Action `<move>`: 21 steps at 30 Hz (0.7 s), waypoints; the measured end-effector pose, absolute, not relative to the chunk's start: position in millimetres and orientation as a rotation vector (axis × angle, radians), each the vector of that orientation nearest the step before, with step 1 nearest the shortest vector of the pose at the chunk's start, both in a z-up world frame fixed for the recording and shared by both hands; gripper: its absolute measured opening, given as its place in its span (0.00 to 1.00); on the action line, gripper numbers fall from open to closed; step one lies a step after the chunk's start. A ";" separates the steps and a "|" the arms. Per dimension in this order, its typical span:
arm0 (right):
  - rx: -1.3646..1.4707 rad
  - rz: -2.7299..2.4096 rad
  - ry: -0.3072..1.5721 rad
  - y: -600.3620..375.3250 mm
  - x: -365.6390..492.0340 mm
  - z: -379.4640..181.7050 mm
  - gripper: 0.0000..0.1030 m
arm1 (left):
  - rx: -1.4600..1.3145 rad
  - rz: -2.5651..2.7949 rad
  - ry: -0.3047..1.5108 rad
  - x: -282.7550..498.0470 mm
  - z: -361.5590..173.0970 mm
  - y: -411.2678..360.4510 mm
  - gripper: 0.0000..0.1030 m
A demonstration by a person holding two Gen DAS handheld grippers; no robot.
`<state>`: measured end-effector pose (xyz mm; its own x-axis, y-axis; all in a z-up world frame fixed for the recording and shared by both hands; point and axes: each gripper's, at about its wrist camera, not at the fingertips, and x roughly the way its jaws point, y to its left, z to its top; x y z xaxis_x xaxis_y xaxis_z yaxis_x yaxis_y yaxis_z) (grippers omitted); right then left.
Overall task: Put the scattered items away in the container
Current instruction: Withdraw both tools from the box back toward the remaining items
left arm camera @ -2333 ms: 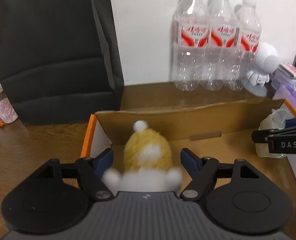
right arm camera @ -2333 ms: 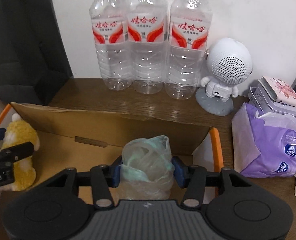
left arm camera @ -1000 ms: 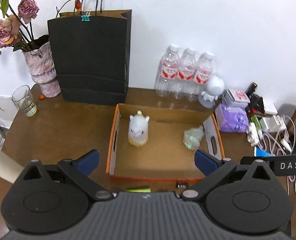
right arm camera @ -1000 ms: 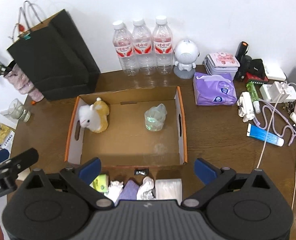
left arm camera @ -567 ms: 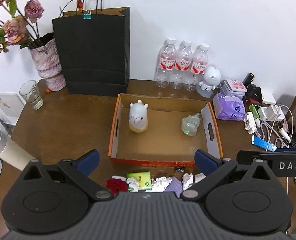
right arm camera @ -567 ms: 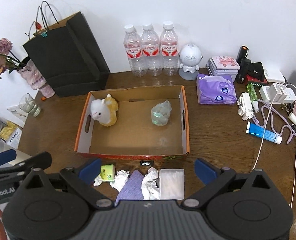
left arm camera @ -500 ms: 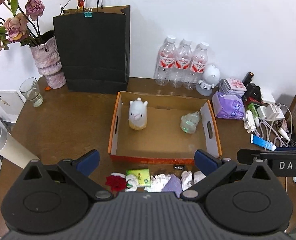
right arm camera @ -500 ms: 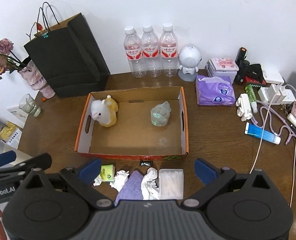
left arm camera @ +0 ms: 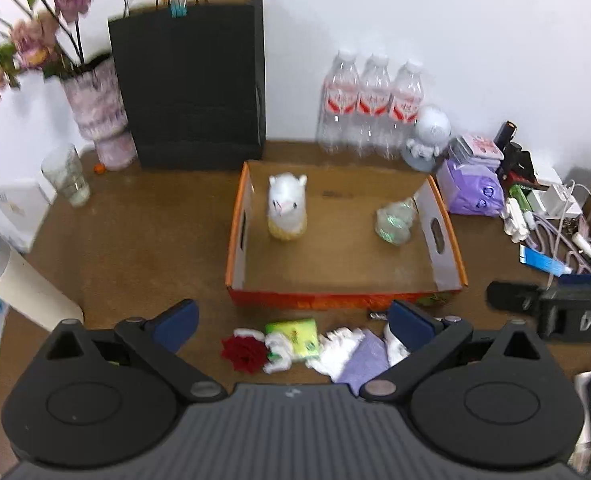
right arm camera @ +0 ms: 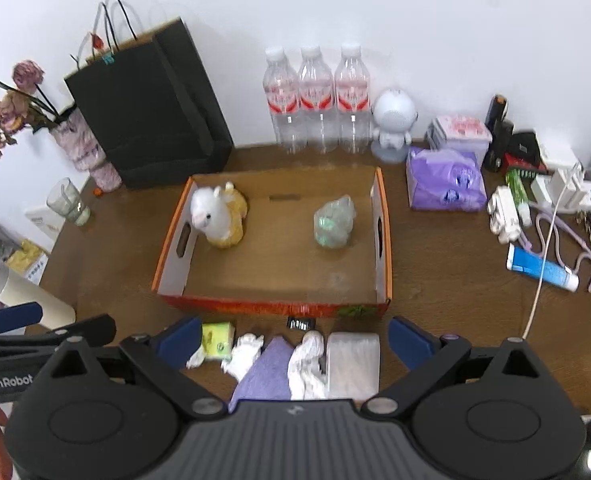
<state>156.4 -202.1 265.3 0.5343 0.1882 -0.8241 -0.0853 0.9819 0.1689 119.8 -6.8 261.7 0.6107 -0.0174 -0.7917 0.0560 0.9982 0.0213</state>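
Your left gripper [left arm camera: 291, 318] and right gripper [right arm camera: 293, 338] both hover with fingers spread wide, holding nothing. Just beyond them on the table [right arm camera: 447, 264] lie a red rose [left arm camera: 242, 353], green packet [right arm camera: 216, 339], crumpled tissues [right arm camera: 307, 364] and purple cloth [right arm camera: 267, 376]. Farther on, the cardboard box [right arm camera: 271, 307] holds the plush alpaca [right arm camera: 217, 220] and plastic bag [right arm camera: 333, 222].

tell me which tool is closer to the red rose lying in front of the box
Left. The red rose lies between the open fingers of the left tool, toward its left finger. The right tool sits further right, over the white packet, and the rose is outside its view.
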 end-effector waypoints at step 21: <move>0.100 0.222 0.423 -212.9 -33.8 126.5 1.00 | 0.147 -0.089 0.286 -67.1 115.1 -20.1 1.00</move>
<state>-33.8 -212.9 126.5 0.8879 0.2345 -0.3957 -0.1929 0.9708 0.1425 -67.0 -20.1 115.1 0.9555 -0.0664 -0.2876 0.1079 0.9855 0.1312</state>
